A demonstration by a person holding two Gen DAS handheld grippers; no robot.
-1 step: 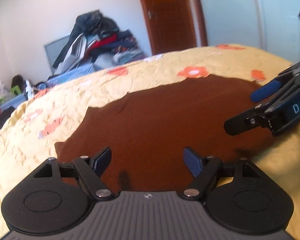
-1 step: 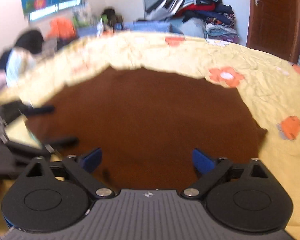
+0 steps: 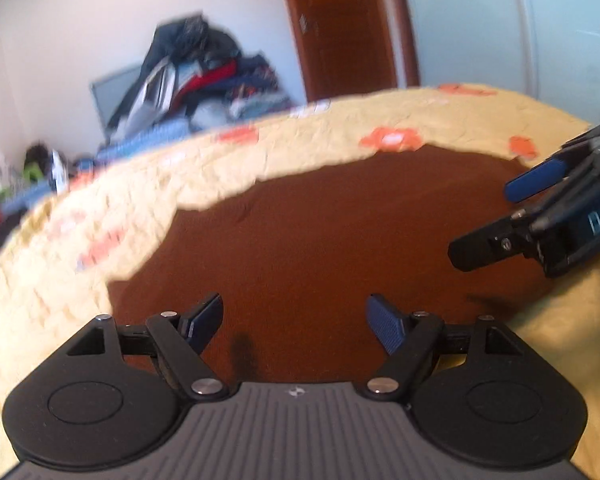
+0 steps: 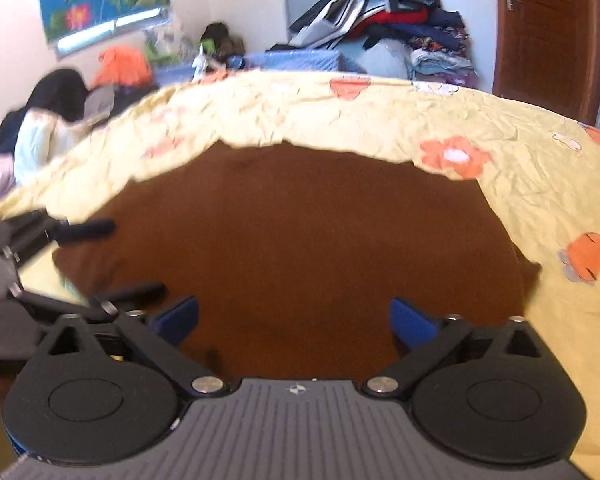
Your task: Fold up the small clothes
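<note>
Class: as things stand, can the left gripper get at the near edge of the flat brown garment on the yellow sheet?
Probably yes. The left gripper is open right above the brown garment, nothing lying between them.

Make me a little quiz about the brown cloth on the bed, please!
1. True or false: the brown cloth lies spread flat on the yellow sheet.
2. Which gripper is holding the cloth? A) left gripper B) right gripper C) neither
3. Fill in: the flowers printed on the sheet are ____.

Key:
1. True.
2. C. Both grippers are open above the cloth.
3. Orange.
</note>
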